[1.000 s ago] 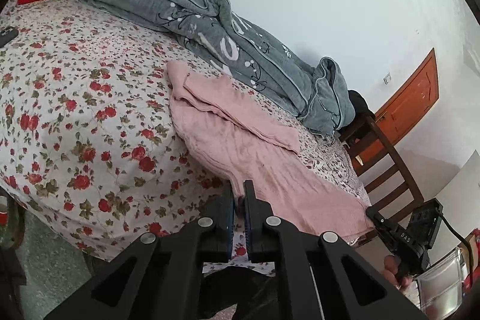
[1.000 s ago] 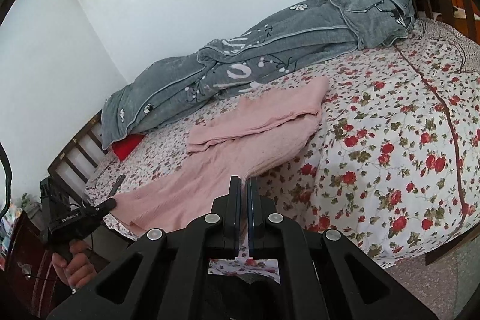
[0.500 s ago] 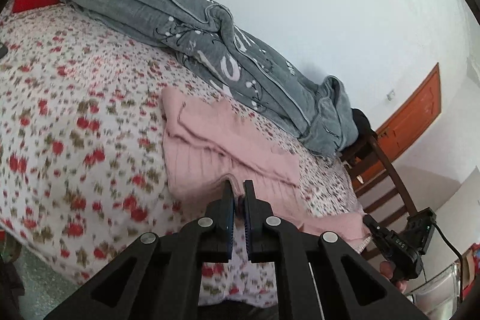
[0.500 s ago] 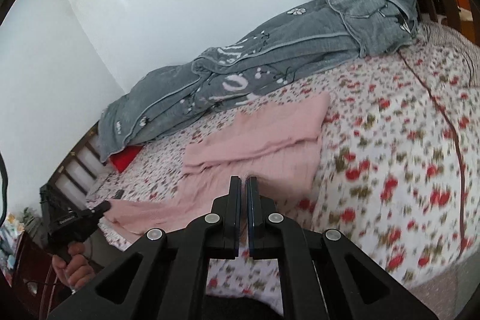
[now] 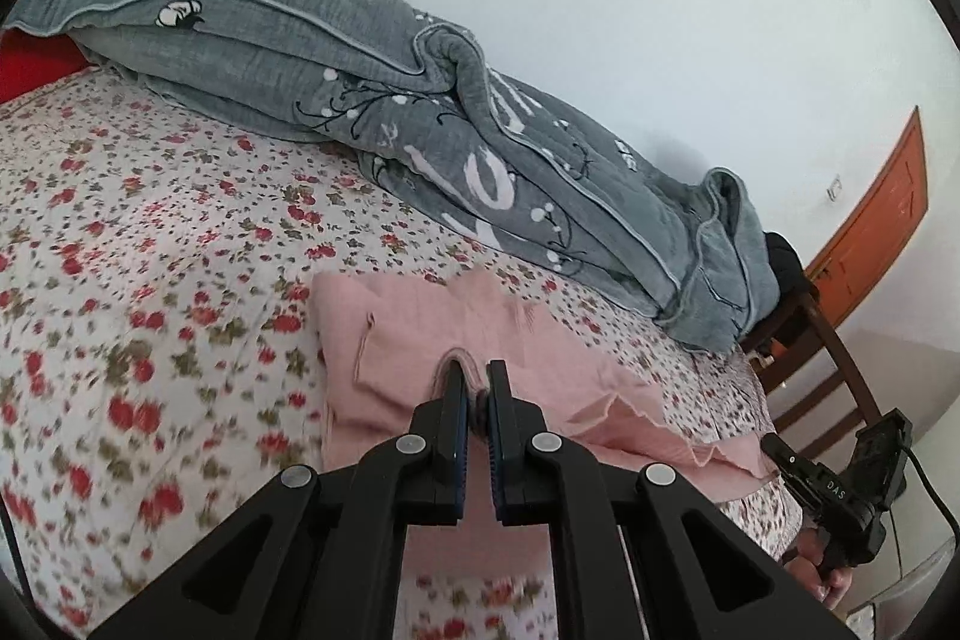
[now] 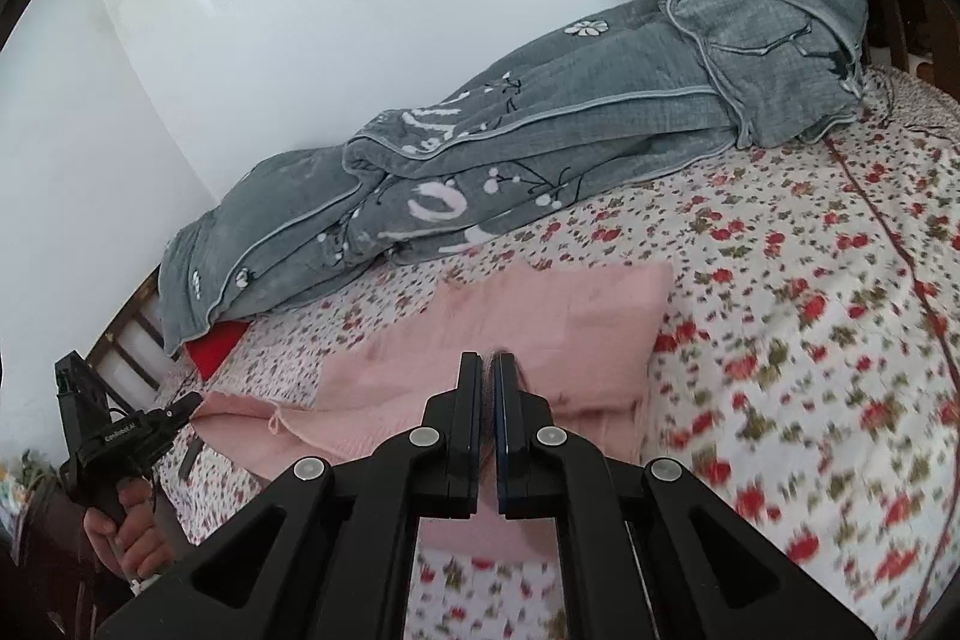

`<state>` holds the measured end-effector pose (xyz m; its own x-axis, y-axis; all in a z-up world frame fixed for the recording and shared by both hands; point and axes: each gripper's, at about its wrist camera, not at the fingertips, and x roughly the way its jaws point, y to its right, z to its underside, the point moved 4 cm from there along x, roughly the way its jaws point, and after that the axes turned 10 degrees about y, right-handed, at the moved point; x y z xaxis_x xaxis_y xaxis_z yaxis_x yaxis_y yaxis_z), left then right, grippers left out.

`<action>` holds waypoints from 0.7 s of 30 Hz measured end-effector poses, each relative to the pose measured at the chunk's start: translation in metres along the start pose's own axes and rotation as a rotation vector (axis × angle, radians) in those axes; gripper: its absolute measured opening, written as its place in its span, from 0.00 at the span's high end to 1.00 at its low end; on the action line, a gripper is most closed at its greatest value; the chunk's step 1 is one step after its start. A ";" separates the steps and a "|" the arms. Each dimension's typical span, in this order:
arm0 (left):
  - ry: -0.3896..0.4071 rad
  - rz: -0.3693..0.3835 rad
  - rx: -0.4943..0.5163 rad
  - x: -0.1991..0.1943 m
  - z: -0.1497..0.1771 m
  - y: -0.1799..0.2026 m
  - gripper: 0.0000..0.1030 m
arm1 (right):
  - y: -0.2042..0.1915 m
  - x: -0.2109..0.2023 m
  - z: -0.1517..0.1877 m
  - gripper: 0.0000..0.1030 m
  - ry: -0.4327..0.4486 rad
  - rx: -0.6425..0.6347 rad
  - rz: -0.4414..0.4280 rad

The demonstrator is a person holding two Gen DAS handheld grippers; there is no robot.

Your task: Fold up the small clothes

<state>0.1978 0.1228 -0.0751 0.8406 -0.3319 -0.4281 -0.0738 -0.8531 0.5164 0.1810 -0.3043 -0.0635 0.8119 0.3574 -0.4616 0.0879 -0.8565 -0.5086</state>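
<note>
A pink garment (image 5: 420, 340) lies on the floral bedsheet (image 5: 150, 250), its near part doubled over the far part. My left gripper (image 5: 477, 376) is shut on a pinch of its pink cloth at one lower corner. My right gripper (image 6: 487, 364) is shut on the garment (image 6: 540, 316) at the other lower corner. Each gripper shows in the other's view: the right one (image 5: 774, 445) at the garment's right end, the left one (image 6: 189, 403) at its left end.
A rolled grey quilt (image 5: 420, 118) lies along the wall behind the garment. A red pillow (image 6: 213, 346) sits at the bed's head. A wooden chair (image 5: 810, 358) stands at the bed's foot, with an orange door (image 5: 882, 232) beyond it.
Both grippers have carried the garment's lower edge up off the bed's front edge and forward over the garment, so the cloth now lies doubled and shorter.
</note>
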 end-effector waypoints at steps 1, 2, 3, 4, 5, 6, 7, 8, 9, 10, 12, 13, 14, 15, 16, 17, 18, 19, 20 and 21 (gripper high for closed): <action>-0.004 -0.006 -0.004 0.010 -0.002 -0.002 0.94 | 0.002 0.009 -0.003 0.96 -0.004 0.003 0.001; -0.008 -0.014 -0.008 0.018 -0.004 -0.004 0.94 | 0.005 0.019 -0.005 0.96 -0.010 0.006 0.002; -0.013 -0.020 -0.011 0.026 -0.006 -0.005 0.94 | 0.006 0.025 -0.006 0.96 -0.013 0.011 0.001; -0.019 -0.027 -0.015 0.036 -0.008 -0.007 0.94 | 0.009 0.035 -0.008 0.96 -0.018 0.019 -0.001; -0.021 -0.032 -0.018 0.041 -0.009 -0.010 0.94 | 0.011 0.042 -0.010 0.96 -0.021 0.023 -0.001; -0.025 -0.041 -0.026 0.051 -0.011 -0.013 0.94 | 0.014 0.053 -0.012 0.96 -0.026 0.028 0.000; -0.032 -0.046 -0.036 0.060 -0.014 -0.017 0.94 | 0.016 0.060 -0.013 0.96 -0.030 0.032 0.003; -0.037 -0.047 -0.043 0.066 -0.014 -0.018 0.94 | 0.020 0.070 -0.014 0.96 -0.038 0.039 0.007; -0.045 -0.049 -0.057 0.076 -0.016 -0.022 0.94 | 0.023 0.078 -0.015 0.96 -0.044 0.047 0.009; -0.052 -0.049 -0.066 0.085 -0.018 -0.025 0.94 | 0.026 0.086 -0.016 0.96 -0.050 0.058 0.008; -0.059 -0.061 -0.072 0.100 -0.021 -0.030 0.94 | 0.031 0.104 -0.018 0.96 -0.062 0.070 0.008; -0.063 -0.069 -0.076 0.110 -0.023 -0.032 0.94 | 0.034 0.114 -0.020 0.96 -0.068 0.073 0.014; -0.065 -0.071 -0.077 0.116 -0.024 -0.034 0.94 | 0.036 0.122 -0.021 0.96 -0.069 0.074 0.018; -0.064 -0.074 -0.078 0.126 -0.027 -0.036 0.94 | 0.039 0.131 -0.023 0.96 -0.073 0.076 0.021; -0.060 -0.076 -0.077 0.133 -0.029 -0.039 0.94 | 0.040 0.141 -0.025 0.96 -0.079 0.076 0.025; -0.056 -0.084 -0.076 0.140 -0.031 -0.041 0.94 | 0.042 0.152 -0.027 0.96 -0.082 0.071 0.030; -0.057 -0.094 -0.076 0.147 -0.031 -0.042 0.94 | 0.043 0.160 -0.029 0.96 -0.084 0.067 0.038; -0.060 -0.098 -0.074 0.155 -0.031 -0.043 0.94 | 0.046 0.170 -0.030 0.96 -0.089 0.064 0.052; -0.063 -0.103 -0.068 0.162 -0.031 -0.044 0.93 | 0.048 0.180 -0.030 0.96 -0.095 0.059 0.060; -0.067 -0.113 -0.061 0.169 -0.030 -0.045 0.93 | 0.051 0.189 -0.030 0.96 -0.100 0.053 0.065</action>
<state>0.3591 0.1171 -0.1485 0.8040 -0.2632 -0.5332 0.0533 -0.8612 0.5055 0.3561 -0.2915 -0.1546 0.7534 0.3393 -0.5633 0.0042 -0.8590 -0.5119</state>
